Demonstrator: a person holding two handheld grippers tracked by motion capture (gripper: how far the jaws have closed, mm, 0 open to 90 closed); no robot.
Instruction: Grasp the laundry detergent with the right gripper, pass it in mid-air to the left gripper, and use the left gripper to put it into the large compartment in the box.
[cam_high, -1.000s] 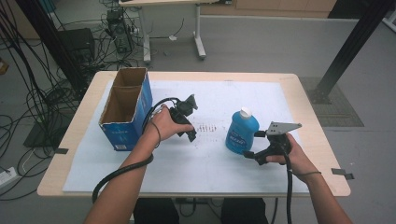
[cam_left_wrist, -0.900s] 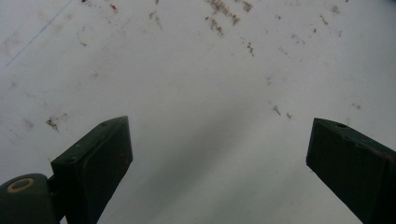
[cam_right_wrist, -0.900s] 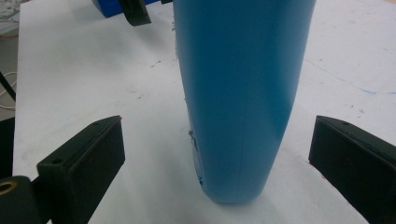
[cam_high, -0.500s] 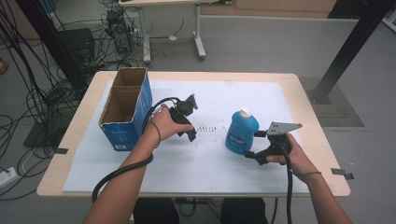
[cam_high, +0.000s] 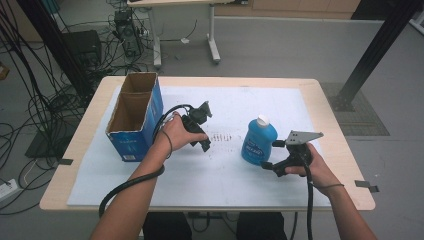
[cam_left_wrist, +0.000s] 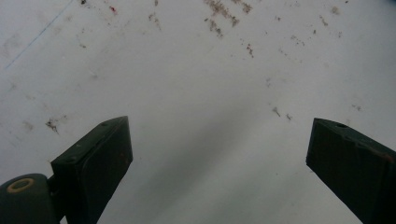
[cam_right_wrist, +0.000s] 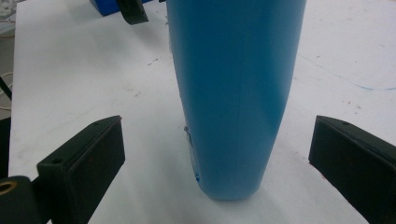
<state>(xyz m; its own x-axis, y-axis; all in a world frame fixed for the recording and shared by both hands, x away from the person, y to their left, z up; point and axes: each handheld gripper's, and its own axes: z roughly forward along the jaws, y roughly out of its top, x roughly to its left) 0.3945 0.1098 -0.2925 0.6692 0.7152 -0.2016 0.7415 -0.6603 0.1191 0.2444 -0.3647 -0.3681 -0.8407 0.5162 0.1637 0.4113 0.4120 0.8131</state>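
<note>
Tongs first: in the high view the right tongs (cam_high: 268, 155) sit at centre right of the frame, jaws spread wide on either side of the blue bottle (cam_high: 258, 141), which stands upright on the white sheet of the worktop (cam_high: 310, 87); the left tongs (cam_high: 204, 129) rest near mid-frame, beside the open cardboard box (cam_high: 134, 116) at the left. Seen from the left gripper view, the left tongs (cam_left_wrist: 219, 163) gape over bare, speckled sheet, holding nothing. Seen from the right gripper view, the right tongs (cam_right_wrist: 217, 161) frame the bottle (cam_right_wrist: 233, 93), smooth, tapering downward, neither jaw touching it. This looks like the approach to a grasp; next the jaws should close squarely on the bottle's lower body.
</note>
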